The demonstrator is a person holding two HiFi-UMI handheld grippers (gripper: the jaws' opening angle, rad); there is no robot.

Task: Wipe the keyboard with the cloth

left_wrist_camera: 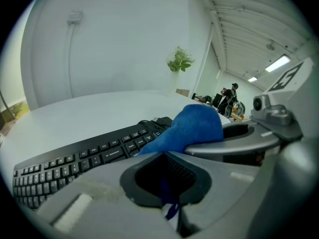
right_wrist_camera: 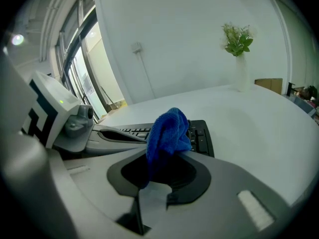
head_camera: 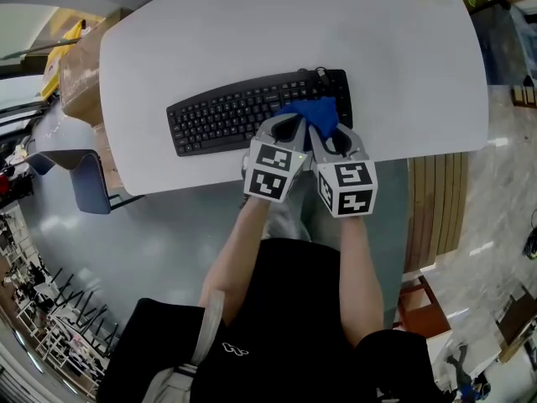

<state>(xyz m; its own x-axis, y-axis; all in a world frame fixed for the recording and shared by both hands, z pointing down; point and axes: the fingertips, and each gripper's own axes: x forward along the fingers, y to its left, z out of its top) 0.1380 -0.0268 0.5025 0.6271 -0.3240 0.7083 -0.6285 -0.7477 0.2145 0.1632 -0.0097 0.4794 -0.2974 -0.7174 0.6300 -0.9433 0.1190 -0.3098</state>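
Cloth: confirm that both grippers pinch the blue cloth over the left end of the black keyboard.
Not the left end. The head view shows the blue cloth bunched over the right end of the black keyboard, the end where its cable leaves. The rest holds: the left gripper and the right gripper both pinch it.

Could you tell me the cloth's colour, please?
The cloth is blue, clearest in the right gripper view.

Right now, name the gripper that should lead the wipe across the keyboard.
Right, probably. The right gripper is shut on the bunched bulk of the cloth, over the right end of the keyboard; the left gripper pinches only a thin corner. Most keys stretch leftward from there.
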